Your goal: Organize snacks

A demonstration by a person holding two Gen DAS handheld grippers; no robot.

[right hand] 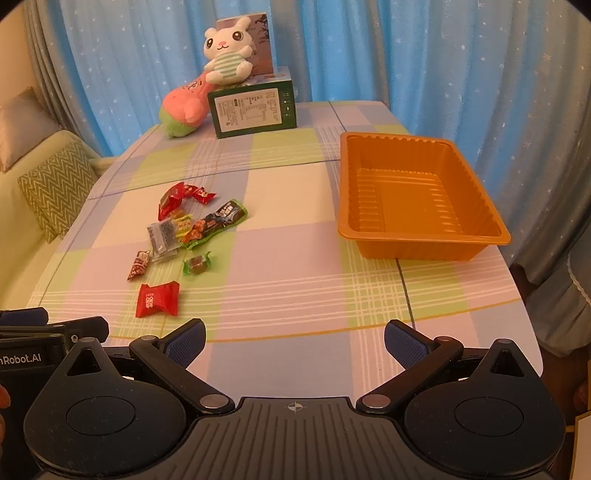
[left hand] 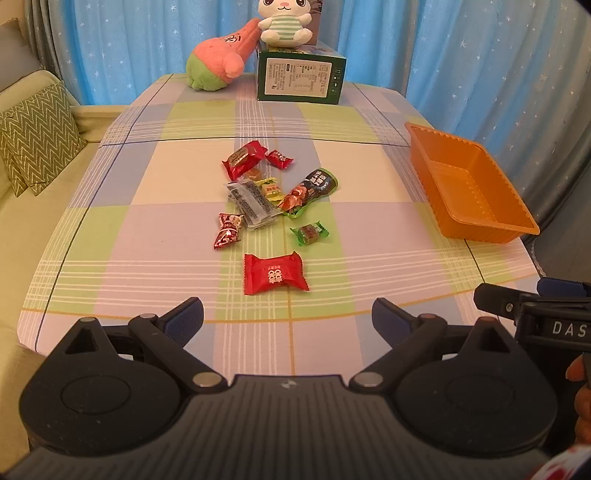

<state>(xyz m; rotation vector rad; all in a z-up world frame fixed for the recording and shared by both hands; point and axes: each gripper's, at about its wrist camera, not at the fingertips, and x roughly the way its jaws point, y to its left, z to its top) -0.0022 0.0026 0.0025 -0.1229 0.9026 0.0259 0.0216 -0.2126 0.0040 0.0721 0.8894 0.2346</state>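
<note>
Several wrapped snacks lie in a loose pile [left hand: 266,192] [right hand: 184,229] mid-table. Nearest me is a red pillow-shaped packet [left hand: 275,274] [right hand: 158,299], with a small green-wrapped candy [left hand: 309,233] [right hand: 197,263] just beyond it. An orange plastic tray [left hand: 476,218] [right hand: 421,242] stands hollow and bare on the right side. My left gripper [left hand: 288,315] is open above the near table edge, short of the red packet, nothing between its fingers. My right gripper [right hand: 295,341] is open too, hovering over bare cloth to the right of the pile and short of the tray.
At the far end stand a green carton [left hand: 301,79] [right hand: 255,110] with a white bunny plush [left hand: 284,22] [right hand: 227,51] on it, and a pink-and-green plush [left hand: 218,61] [right hand: 184,107] leaning beside. A sofa with a zigzag cushion [left hand: 37,144] lies left. Blue curtains hang behind.
</note>
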